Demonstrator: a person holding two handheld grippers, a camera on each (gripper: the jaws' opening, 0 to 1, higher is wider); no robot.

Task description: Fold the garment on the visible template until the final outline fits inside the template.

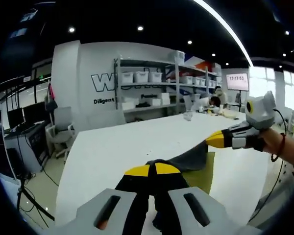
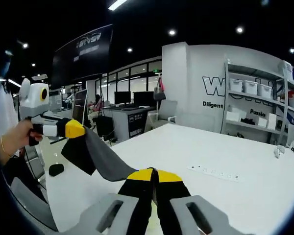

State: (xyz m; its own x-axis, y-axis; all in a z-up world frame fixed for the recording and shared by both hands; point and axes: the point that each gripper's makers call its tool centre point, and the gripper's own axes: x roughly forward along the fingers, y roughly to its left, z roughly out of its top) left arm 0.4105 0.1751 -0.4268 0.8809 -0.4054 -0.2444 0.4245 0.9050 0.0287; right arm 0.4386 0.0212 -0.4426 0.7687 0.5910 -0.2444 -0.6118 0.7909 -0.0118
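Two grippers, both clamped on one dark grey garment (image 1: pixel 193 159), held up off the table (image 1: pixel 112 147).

Left gripper (image 1: pixel 155 169): yellow-tipped jaws closed together on an edge of the cloth, seen at the bottom of the left gripper view. It also comes into the right gripper view at far left (image 2: pixel 74 129), held by a hand (image 2: pixel 14 139), with a corner of the garment (image 2: pixel 95 156) hanging from its tip.

Right gripper (image 2: pixel 151 175): jaws pinched shut on the other end of the same cloth. In the left gripper view it enters from the right (image 1: pixel 216 139), with cloth trailing from its tip.

Garment: stretched in a sagging band between the two grippers, above the white table. Soft, limp and light by the look of it; it drapes and curves under its own weight and will not hold a shape unaided. A thin weave may slip from a shallow bite, so hold it at hems or corners, well into the jaws, and keep both ends taut while lowering.

Template (image 1: pixel 201 171): an olive-green sheet lying flat on the table, just under the hanging cloth and partly covered by it. Its full outline cannot be made out.

Other items: shelving (image 1: pixel 152 85) with white bins along the far wall; a white power strip (image 2: pixel 215 173) on the table, well apart from the work; office chairs (image 1: pixel 61 129) beside the table.

Task standing: garment lifted, not yet laid or folded within the template.
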